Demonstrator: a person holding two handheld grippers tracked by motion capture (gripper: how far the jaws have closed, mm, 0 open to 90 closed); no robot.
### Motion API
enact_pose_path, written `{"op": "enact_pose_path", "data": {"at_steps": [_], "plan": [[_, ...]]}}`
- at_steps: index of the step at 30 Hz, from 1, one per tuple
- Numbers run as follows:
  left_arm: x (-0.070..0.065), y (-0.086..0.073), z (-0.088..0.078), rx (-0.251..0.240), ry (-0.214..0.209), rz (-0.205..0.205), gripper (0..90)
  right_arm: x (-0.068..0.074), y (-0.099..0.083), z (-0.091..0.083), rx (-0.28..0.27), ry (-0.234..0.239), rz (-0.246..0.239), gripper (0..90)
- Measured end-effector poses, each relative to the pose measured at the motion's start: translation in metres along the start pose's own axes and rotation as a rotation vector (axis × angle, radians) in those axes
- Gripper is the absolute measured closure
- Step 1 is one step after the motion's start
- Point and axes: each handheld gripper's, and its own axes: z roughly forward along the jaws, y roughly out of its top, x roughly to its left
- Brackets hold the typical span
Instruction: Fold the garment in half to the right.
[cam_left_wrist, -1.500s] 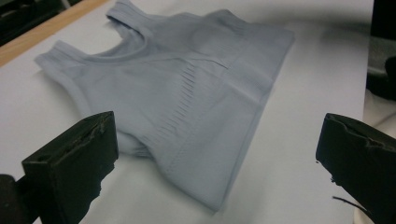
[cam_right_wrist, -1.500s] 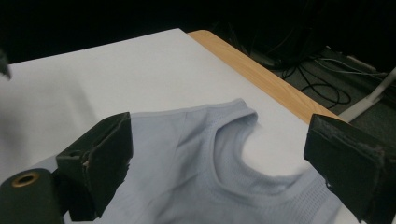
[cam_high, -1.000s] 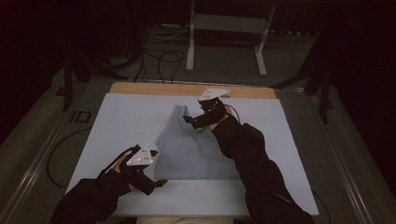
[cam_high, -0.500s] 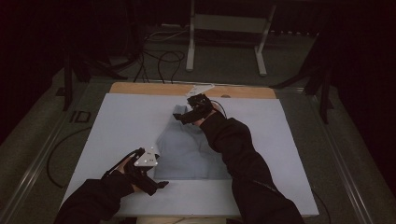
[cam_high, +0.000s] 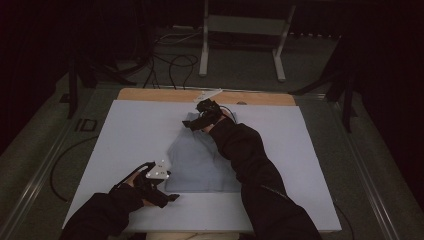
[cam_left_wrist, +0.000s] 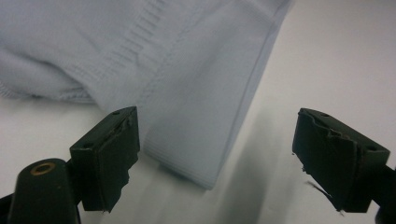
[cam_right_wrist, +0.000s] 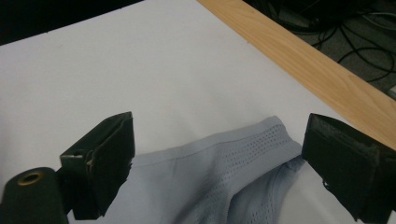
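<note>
A pale blue knit garment (cam_high: 200, 160) lies spread at the middle of the bench (cam_high: 125, 130), a narrow part reaching toward the far wooden edge. It looks only partly arranged; no fold is visible, so any folding or smoothing is probably left to do. The left gripper (cam_high: 159, 192), jaws wide apart, hovers at the garment's near-left ribbed hem corner. The right gripper (cam_high: 196, 121), also spread and empty, sits over the far end, where the fabric is perforated mesh with a stitched edge.
</note>
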Motion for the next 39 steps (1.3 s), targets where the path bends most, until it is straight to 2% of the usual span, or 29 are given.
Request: {"op": "enact_pose_path", "data": {"at_steps": [6,9,13,22,23,26,28,35,36,38,39], "plan": [[0.002,-0.004,0.003,0.034,-0.004,-0.012,22.6,-0.006,0.001,0.012,0.021,0.004,0.018,9.5],[0.004,-0.006,0.004,0.036,-0.002,-0.022,27.3,-0.007,0.002,0.015,0.024,0.003,0.022,9.8],[0.007,-0.006,0.006,0.057,-0.005,-0.016,33.8,-0.009,0.004,0.020,0.026,0.010,0.029,10.7],[0.008,-0.002,0.009,0.098,0.030,0.015,50.4,-0.018,0.006,0.034,0.050,-0.001,0.039,11.8],[0.008,-0.002,0.009,0.098,0.030,0.015,53.3,-0.018,0.006,0.034,0.050,-0.001,0.039,11.8],[0.007,0.003,0.011,0.095,0.039,0.030,70.8,-0.021,0.006,0.040,0.064,0.006,0.059,13.4],[0.007,0.005,0.011,0.097,0.041,0.024,76.8,-0.022,0.006,0.044,0.070,0.004,0.081,13.7],[0.008,0.005,0.008,0.086,0.023,0.025,79.3,-0.025,0.005,0.059,0.103,-0.006,0.113,17.8],[0.008,0.005,0.008,0.083,0.023,0.023,79.3,-0.025,0.005,0.065,0.117,-0.016,0.132,18.2],[0.008,0.005,0.008,0.081,0.023,0.024,79.3,-0.025,0.005,0.070,0.132,-0.061,0.135,21.9],[0.008,0.005,0.008,0.081,0.021,0.024,79.3,-0.026,0.005,0.073,0.141,-0.069,0.135,23.5]]}}
